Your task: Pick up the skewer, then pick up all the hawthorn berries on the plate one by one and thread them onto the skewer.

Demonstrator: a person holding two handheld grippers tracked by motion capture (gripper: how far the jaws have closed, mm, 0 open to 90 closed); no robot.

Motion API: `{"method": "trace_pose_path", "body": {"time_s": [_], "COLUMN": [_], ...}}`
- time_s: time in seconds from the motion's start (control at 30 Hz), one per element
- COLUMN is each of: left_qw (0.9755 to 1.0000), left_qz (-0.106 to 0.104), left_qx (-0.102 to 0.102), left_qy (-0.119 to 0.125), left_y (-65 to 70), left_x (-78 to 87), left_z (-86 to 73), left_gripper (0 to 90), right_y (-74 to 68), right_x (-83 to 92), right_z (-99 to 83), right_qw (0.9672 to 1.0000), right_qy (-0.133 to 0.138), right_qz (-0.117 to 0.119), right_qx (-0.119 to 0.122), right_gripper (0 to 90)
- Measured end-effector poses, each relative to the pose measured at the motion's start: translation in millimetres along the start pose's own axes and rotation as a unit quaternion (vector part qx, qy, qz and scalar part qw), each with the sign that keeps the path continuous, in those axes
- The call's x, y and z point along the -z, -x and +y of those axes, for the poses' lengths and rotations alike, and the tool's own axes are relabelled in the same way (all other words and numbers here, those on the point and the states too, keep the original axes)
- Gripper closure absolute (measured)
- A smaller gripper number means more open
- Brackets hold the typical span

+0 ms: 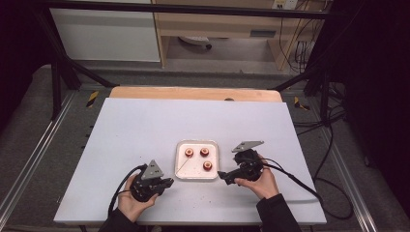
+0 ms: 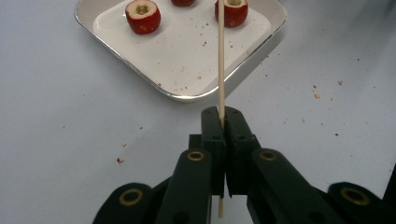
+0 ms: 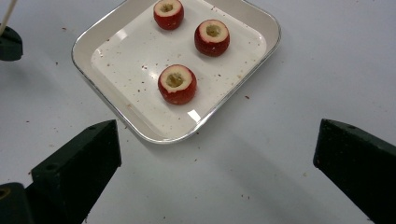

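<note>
A shallow white tray (image 1: 193, 170) in the middle of the table holds three red cored fruits (image 1: 207, 166), each with a pale hollow top. My left gripper (image 1: 168, 183) sits at the tray's near left corner, shut on a thin wooden skewer (image 2: 221, 60) that points over the tray rim (image 2: 187, 97) toward one fruit (image 2: 231, 11). At the tray's right side my right gripper (image 1: 223, 178) is open, its jaws (image 3: 218, 140) wide apart with nothing between them. The closest fruit (image 3: 177, 84) lies just beyond them inside the tray (image 3: 126, 70).
The table is covered by a white sheet (image 1: 145, 125) dotted with reddish crumbs near the tray. A wooden edge (image 1: 193, 93) runs along the far side. Cables (image 1: 295, 181) trail from both grippers; black frame bars and floor cables lie beyond the table.
</note>
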State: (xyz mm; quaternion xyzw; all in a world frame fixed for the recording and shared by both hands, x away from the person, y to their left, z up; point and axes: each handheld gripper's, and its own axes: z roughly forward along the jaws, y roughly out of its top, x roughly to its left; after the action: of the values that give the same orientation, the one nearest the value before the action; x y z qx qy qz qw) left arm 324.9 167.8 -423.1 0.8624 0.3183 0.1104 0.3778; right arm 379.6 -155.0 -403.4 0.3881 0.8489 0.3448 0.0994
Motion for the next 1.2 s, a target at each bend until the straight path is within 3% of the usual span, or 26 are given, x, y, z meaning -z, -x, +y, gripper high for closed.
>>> {"method": "trace_pose_path", "body": {"time_s": [0.07, 0.1, 0.53, 0.67, 0.93, 1.2], "left_qw": [1.0000, 0.9999, 1.0000, 1.0000, 1.0000, 1.0000], "left_qz": [0.000, 0.001, -0.001, 0.000, 0.000, 0.000], "left_qx": [0.001, -0.009, 0.006, 0.007, 0.008, 0.009], "left_qy": [0.000, 0.008, 0.003, 0.002, -0.001, -0.001], "left_y": [-0.4, -2.1, -2.4, -2.6, -3.1, -4.1], "left_x": [0.4, -0.2, 0.6, -0.2, -0.5, 0.1], "left_z": [-0.3, 0.0, -2.1, -2.0, -2.0, -2.2], "left_gripper": [88.3, 88.3, 88.3, 88.3, 88.3, 88.3], "right_y": [-0.7, -1.7, -7.8, -9.0, -15.0, -18.9], "right_x": [-2.8, -3.6, -16.4, -22.7, -35.2, -47.5], "right_z": [2.7, 4.1, 24.7, 32.0, 50.2, 61.2], "right_qw": [1.0000, 1.0000, 0.9995, 0.9991, 0.9969, 0.9933], "right_qy": [-0.002, -0.006, -0.024, -0.030, -0.076, -0.110], "right_qz": [-0.001, 0.000, -0.006, 0.003, 0.008, 0.011], "right_qx": [-0.001, -0.005, -0.020, -0.030, -0.016, -0.033], "right_gripper": [1.4, 1.5, 3.9, 6.2, 13.6, 23.3]}}
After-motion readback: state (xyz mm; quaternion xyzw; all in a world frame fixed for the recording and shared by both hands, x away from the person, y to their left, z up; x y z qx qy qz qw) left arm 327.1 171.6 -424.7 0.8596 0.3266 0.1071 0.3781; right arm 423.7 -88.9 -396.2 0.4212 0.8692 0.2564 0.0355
